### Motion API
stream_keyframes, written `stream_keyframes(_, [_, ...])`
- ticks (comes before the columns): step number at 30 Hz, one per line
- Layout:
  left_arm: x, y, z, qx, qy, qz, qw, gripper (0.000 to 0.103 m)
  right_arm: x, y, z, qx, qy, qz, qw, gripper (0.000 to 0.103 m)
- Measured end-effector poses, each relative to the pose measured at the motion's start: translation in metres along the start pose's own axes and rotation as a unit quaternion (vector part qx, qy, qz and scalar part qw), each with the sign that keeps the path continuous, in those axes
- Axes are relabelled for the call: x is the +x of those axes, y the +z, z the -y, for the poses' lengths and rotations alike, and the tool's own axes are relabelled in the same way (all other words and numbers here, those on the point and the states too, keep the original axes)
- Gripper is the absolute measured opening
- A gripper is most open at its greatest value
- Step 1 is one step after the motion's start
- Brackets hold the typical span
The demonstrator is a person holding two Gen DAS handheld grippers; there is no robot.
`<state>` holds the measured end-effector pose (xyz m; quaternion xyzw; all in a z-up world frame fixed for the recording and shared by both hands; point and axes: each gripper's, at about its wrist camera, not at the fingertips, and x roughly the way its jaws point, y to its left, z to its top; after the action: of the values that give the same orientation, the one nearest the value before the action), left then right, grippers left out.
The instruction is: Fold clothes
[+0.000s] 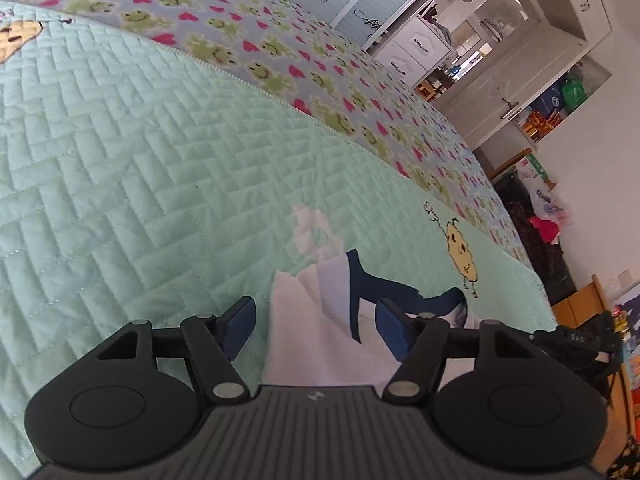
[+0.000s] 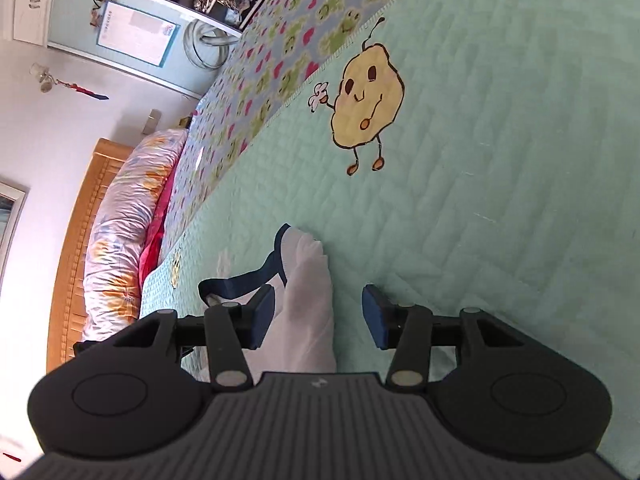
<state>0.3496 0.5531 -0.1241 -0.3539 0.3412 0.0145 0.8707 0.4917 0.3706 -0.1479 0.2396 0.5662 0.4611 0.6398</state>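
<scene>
Two blue-padded jaws of the left gripper [image 1: 316,330] stand fairly wide apart in the left wrist view; the white garment [image 1: 320,340] with navy trim lies bunched between them on the green quilt [image 1: 140,168], its fold nearer the right pad, neither pad clearly pressing it; in the right wrist view the right gripper [image 2: 318,318] is partly open; the garment's white fold sits against the left pad, clear of the right.

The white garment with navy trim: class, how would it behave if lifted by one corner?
The white garment would probably droop limply: it already lies in soft folds. It likely weighs little, being thin. Its navy trim might trail.
</scene>
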Motion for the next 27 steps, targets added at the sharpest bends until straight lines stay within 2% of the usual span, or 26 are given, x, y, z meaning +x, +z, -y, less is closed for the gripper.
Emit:
stream_keyframes(4, [0.01, 0.005, 0.005, 0.005, -0.01, -0.012, 0.9999, 0.067, 0.012, 0.0, 0.001, -0.013, 0.006, -0.003, 1.0, 0.03])
stream_keyframes(5, [0.013, 0.006, 0.009, 0.01, -0.005, -0.014, 0.9998, 0.061, 0.015, 0.001, 0.001, -0.016, 0.007, -0.005, 1.0, 0.025])
stream_keyframes(6, [0.015, 0.007, 0.013, 0.018, 0.006, -0.015, 0.9997, 0.048, 0.017, 0.001, 0.0, -0.017, 0.005, -0.006, 1.0, 0.023])
stream_keyframes(7, [0.017, 0.008, 0.017, 0.026, 0.018, -0.015, 0.9994, 0.037, 0.019, 0.001, -0.001, -0.019, 0.001, -0.006, 1.0, 0.013])
stream_keyframes(8, [0.018, 0.006, 0.02, 0.034, 0.035, -0.012, 0.9987, 0.017, 0.02, 0.0, -0.002, -0.025, -0.008, -0.005, 1.0, 0.007])
stream_keyframes(9, [0.018, 0.003, 0.023, 0.043, 0.052, -0.008, 0.9977, 0.011, 0.02, -0.001, -0.005, -0.035, -0.019, -0.002, 0.999, 0.002])
stream_keyframes(10, [0.018, 0.001, 0.026, 0.051, 0.069, -0.004, 0.9963, 0.009, 0.018, -0.003, -0.009, -0.044, -0.029, 0.006, 0.999, 0.002])
stream_keyframes(14, [0.02, -0.005, 0.038, 0.103, 0.115, 0.014, 0.988, 0.009, 0.015, -0.005, -0.023, -0.074, -0.061, 0.031, 0.995, 0.002])
stream_keyframes(20, [0.019, -0.002, 0.031, 0.091, 0.109, 0.02, 0.9898, 0.011, 0.027, -0.004, -0.016, -0.075, -0.071, 0.026, 0.994, 0.001])
stream_keyframes(22, [0.014, 0.0, 0.033, 0.082, 0.115, 0.026, 0.9897, 0.022, 0.019, -0.008, -0.019, -0.071, -0.073, 0.038, 0.994, 0.01])
stream_keyframes(23, [0.007, 0.0, 0.034, 0.066, 0.113, 0.043, 0.9905, 0.037, 0.011, -0.013, -0.026, -0.08, -0.081, 0.062, 0.992, 0.018])
stream_keyframes(24, [0.0, 0.001, 0.035, 0.05, 0.11, 0.062, 0.9907, 0.048, 0.0, -0.019, -0.034, -0.095, -0.086, 0.09, 0.988, 0.034])
stream_keyframes(25, [-0.009, -0.002, 0.038, 0.048, 0.099, 0.076, 0.991, 0.048, -0.011, -0.028, -0.041, -0.111, -0.087, 0.112, 0.984, 0.04])
stream_keyframes(27, [-0.023, -0.009, 0.045, 0.053, 0.087, 0.096, 0.9902, 0.049, -0.03, -0.049, -0.052, -0.131, -0.072, 0.128, 0.98, 0.041])
